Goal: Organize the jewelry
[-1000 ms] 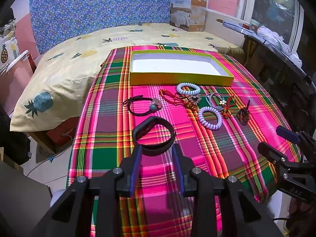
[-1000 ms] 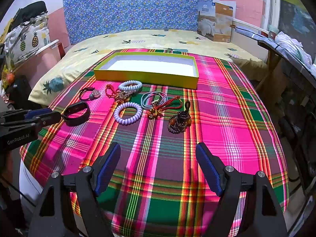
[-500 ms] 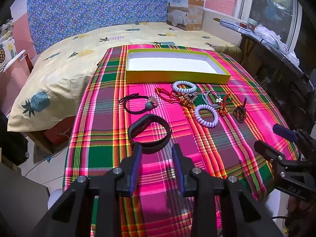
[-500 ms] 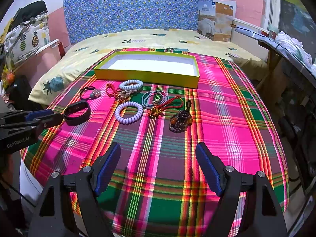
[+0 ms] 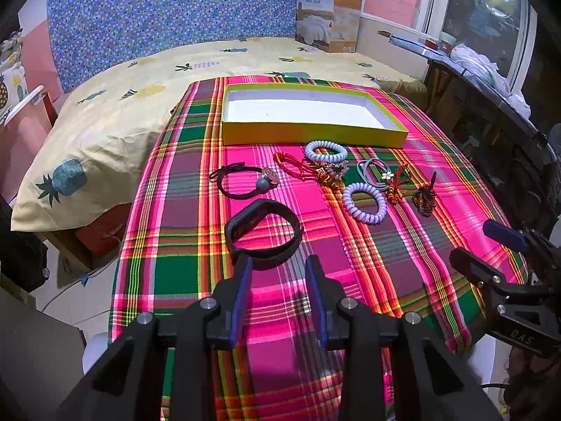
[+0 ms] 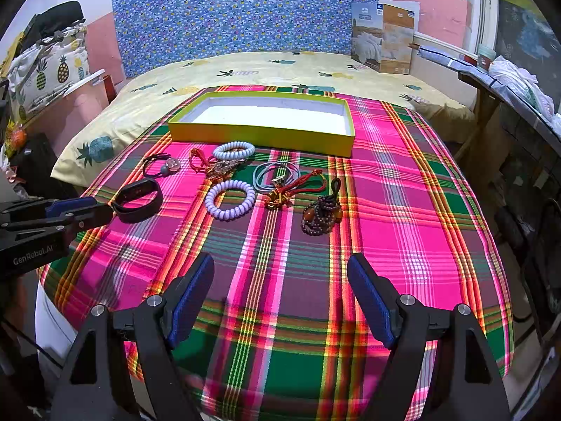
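The left gripper (image 5: 278,263) stands over the near edge of a round table draped in a pink, green and yellow plaid cloth (image 5: 403,256); its jaws are parted and nothing is between them; their tips sit just short of a black rubber wristband (image 5: 263,233), which lies flat on the cloth; whether the left tip touches the band cannot be told. The right gripper (image 6: 280,273) has its jaws spread wide over bare cloth, holding nothing.

The left wrist view shows the right gripper from the side at the table's right edge; the right wrist view shows the left gripper from the side, low at the left, its tip against the wristband's near rim in the picture; it also shows a heap of pineapple-print bedding (image 6: 49,66) that the left view barely catches.

Count of jewellery on the cloth: one black wristband; one black cord bracelet with a grey bead (image 6: 159,167); two lilac coiled spiral bands (image 6: 229,199), one near the box and one nearer the viewer; two red knotted cord charms (image 6: 291,191); one set of pale grey-blue loops (image 6: 270,175); one dark brown beaded string (image 6: 320,215).

One shallow yellow cardboard box with a white inside (image 5: 312,137) sits at the far side of the cloth; nothing lies in it; all pieces lie between it and the grippers.
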`<action>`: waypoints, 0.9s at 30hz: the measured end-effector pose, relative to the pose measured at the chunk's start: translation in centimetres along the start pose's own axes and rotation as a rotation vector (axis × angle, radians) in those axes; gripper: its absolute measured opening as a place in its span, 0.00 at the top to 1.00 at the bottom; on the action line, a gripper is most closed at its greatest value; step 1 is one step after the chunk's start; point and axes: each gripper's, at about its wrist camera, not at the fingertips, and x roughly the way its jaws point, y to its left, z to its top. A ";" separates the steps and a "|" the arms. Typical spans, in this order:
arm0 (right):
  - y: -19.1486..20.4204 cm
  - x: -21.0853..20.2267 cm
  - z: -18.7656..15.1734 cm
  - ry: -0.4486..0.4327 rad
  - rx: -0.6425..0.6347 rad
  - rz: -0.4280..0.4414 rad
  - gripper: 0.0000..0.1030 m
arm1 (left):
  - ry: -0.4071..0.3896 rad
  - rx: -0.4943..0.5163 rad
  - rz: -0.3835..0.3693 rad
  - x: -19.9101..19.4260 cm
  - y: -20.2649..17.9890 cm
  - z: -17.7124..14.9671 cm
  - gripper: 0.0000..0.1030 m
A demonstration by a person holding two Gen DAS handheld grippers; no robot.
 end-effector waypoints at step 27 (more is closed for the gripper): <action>0.0 0.0 0.1 0.001 -0.001 0.002 0.24 | -0.003 -0.016 -0.033 0.2 0.4 0.2 0.68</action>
